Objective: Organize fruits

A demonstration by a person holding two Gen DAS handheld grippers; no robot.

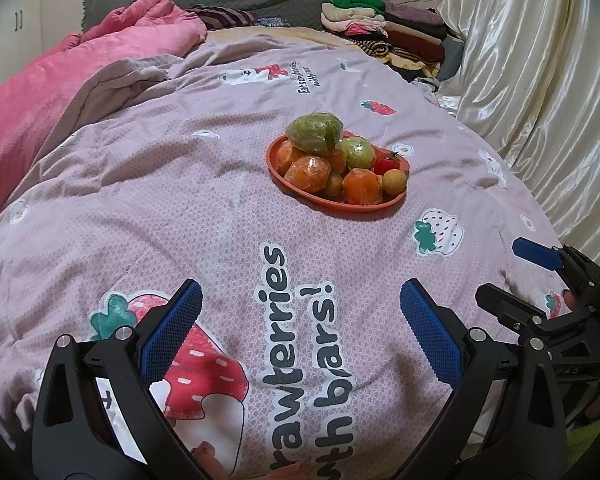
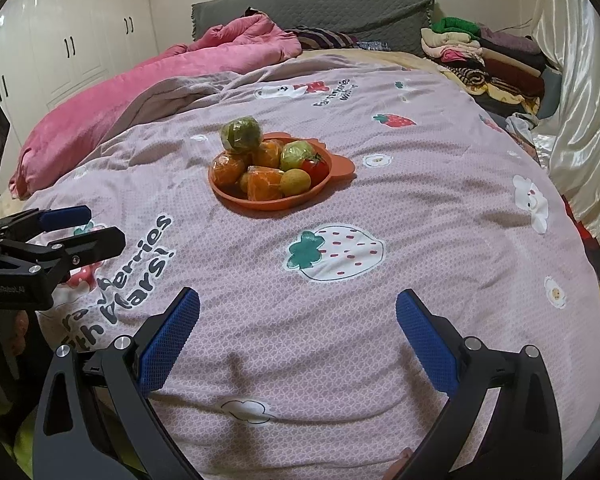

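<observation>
Room: bedroom, seen from the foot of a bed; wardrobe at my 10 o'clock, grey headboard at 12, folded clothes at 1, satin curtain at 2.
Surface: lilac quilt printed with strawberries and bears, soft and rumpled, with a pink blanket bunched along its 10 o'clock edge.
Left tongs: fingers wide apart with nothing between them, held low over the quilt print, pointing toward 12.
Fruit: all of it that I can see is heaped on the orange plate at my 12 o'clock; a big green one on top at the back, wrapped oranges, a green apple, a tomato, small yellow ones in front. None lies loose on the quilt.
Right tongs: also spread wide and bare, level with the left pair, close beside it, well short of the plate.
Stage: this fits either a pile waiting to be sorted or a pile just gathered; I can't say which.
Doing it well: I judge the heap unsteady on soft bedding, so any grip should be one piece at a time from the top, closing gently on the slippery film, without pressing the plate down.
</observation>
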